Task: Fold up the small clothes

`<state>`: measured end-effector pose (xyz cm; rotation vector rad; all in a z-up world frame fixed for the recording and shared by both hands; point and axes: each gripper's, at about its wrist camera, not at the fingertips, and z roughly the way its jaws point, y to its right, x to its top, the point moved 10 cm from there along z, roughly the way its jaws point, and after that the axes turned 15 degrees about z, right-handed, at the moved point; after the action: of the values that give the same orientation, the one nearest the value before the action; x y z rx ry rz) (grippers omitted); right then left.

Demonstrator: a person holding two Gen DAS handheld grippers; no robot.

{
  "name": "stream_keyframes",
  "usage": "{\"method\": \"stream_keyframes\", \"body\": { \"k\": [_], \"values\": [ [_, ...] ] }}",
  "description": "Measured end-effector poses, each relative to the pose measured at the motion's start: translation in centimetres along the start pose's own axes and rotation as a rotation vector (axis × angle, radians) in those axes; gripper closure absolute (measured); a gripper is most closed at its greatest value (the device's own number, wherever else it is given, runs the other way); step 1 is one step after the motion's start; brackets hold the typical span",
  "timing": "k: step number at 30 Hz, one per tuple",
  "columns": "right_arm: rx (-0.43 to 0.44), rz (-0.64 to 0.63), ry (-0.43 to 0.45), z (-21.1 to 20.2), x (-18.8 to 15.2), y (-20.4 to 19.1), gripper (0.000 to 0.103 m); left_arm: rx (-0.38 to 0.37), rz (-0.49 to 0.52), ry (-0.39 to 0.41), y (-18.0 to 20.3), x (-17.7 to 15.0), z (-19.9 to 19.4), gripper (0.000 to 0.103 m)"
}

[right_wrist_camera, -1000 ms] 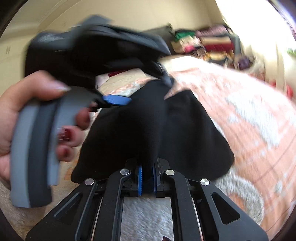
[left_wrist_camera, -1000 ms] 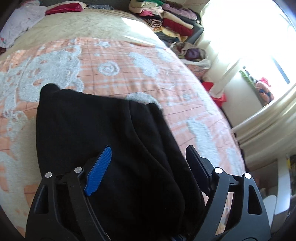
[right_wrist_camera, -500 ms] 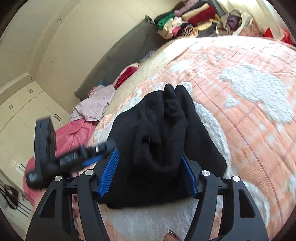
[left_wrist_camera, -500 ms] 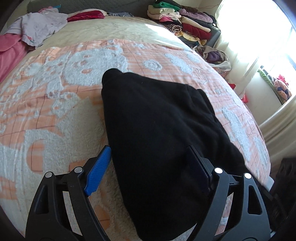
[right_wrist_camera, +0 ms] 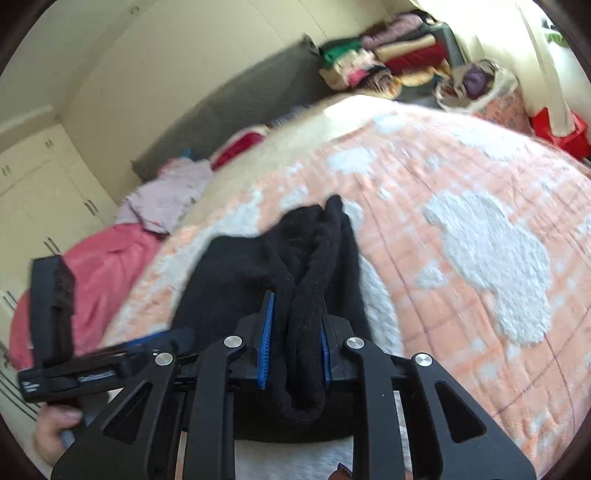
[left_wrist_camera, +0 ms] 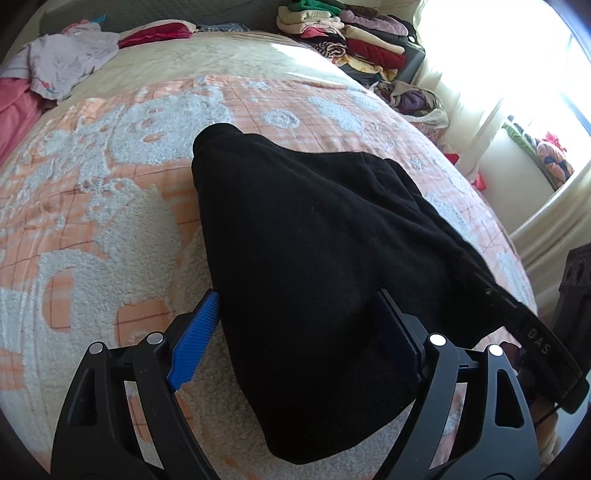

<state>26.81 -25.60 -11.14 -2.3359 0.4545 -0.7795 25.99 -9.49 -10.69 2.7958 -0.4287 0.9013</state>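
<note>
Garment: one black fleece garment (left_wrist_camera: 314, 258), folded into a soft wedge, lies on the orange-and-white fleecy bedspread (left_wrist_camera: 110, 206) near its middle.
Right gripper: right gripper (right_wrist_camera: 295, 343) has a thick fold of the black garment (right_wrist_camera: 306, 332) between its blue pads (right_wrist_camera: 266, 339); its jaws have just been closing and now pinch that fold.
Left gripper: left gripper (left_wrist_camera: 295, 339) stands released, jaws wide, straddling the near end of the garment; the left blue pad (left_wrist_camera: 195, 343) is just beside the cloth, not squeezing it.
Hand: a hand (right_wrist_camera: 55, 432) on the left gripper's handle shows at the lower left of the right wrist view.
Containers: one pale bag (right_wrist_camera: 476, 86) beyond the bed holds purple cloth; a stack of folded clothes (left_wrist_camera: 351, 37) sits past the far corner.
Loose clothes: one lilac garment (left_wrist_camera: 62, 62), one pink one (left_wrist_camera: 14, 110) and one red one (left_wrist_camera: 155, 31) at the bed's far side.
Change: half a second ago the right jaws stood wide around the garment; the garment lies in the same place.
</note>
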Motion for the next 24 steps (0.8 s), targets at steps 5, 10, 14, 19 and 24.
{"method": "stream_keyframes", "body": {
  "k": [5,10,14,19,24],
  "values": [
    [-0.048,0.048,0.004,-0.2,-0.7,2.0,0.061,-0.011,-0.013,-0.006,0.0,-0.5,0.2,0.026],
    [-0.099,0.001,0.060,-2.3,-0.5,1.3,0.051,-0.013,-0.011,0.001,0.1,-0.7,-0.5,0.026],
    [-0.101,-0.036,0.118,-4.8,-0.3,0.3,0.033,-0.012,-0.011,0.023,-0.1,-0.6,-1.5,0.026],
    [-0.103,-0.099,0.175,-7.7,-0.5,-1.1,0.016,-0.004,-0.005,0.071,-0.1,-0.5,-3.9,0.021],
    [-0.103,-0.150,0.227,-10.1,-0.7,-2.3,0.009,0.008,-0.003,0.113,-0.4,-0.3,-6.2,0.014]
  ]
}}
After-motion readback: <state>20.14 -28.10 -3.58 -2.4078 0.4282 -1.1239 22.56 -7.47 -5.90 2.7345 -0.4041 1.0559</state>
